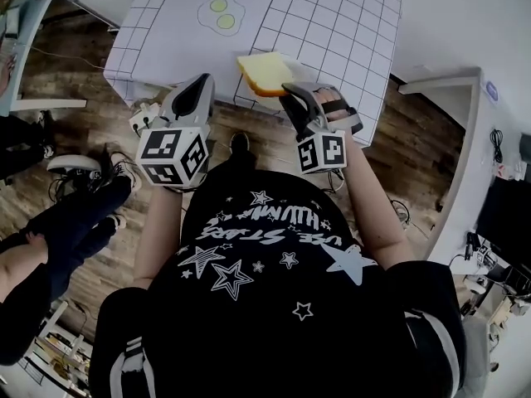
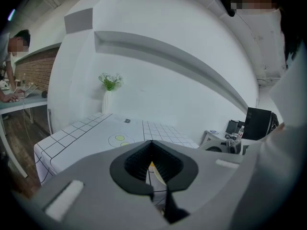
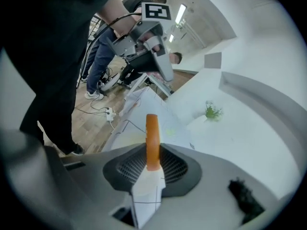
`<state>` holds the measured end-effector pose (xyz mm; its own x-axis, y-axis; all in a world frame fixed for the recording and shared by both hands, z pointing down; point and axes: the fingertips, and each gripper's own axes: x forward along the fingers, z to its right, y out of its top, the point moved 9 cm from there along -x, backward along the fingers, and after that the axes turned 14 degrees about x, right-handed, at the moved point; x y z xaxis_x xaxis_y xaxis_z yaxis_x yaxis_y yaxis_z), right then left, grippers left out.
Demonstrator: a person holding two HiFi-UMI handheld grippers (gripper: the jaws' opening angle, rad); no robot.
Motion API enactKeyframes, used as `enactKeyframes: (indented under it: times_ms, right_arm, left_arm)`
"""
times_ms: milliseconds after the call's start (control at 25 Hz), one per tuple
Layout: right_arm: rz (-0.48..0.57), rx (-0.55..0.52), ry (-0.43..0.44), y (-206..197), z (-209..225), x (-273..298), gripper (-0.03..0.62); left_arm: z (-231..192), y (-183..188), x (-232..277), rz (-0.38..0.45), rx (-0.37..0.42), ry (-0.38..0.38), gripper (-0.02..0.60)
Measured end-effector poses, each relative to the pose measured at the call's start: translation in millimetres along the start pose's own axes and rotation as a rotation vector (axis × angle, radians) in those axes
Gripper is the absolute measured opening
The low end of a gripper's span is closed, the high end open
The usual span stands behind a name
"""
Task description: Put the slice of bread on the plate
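The right gripper [image 1: 292,89] has its fingers clamped on the slice of bread [image 1: 264,73], holding it in the air over the near edge of the gridded table [image 1: 332,23]. The left gripper [image 1: 202,85] hovers alongside, fingers closed on nothing.

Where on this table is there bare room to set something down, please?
The squared tablecloth right of the plate is bare out to its right edge, and so is the plain strip between the plate and the near edge. It is crowded only at the near edge, where the right tool holds the bread slice beside the left tool.
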<state>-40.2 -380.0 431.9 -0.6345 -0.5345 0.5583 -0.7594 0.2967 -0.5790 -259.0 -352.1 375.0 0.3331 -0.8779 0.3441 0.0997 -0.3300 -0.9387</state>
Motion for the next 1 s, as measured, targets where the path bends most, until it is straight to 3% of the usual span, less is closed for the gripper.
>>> enactKeyframes:
  times_ms: [480,800,1000]
  right_arm:
    - [-0.002,-0.11,-0.076,-4,-3,-11,0.091]
    - [-0.058,-0.144,-0.027,-28,-26,-19,0.091]
    - [-0.115,-0.097,0.039,-46,-44,-15,0.105]
  left_arm:
    - [3,0,3,0.001,0.009,-0.021,0.009]
    - [18,-7,3,-0.013,0.014,-0.037,0.008]
    - [27,-9,-2,-0.021,0.023,-0.036,0.009]
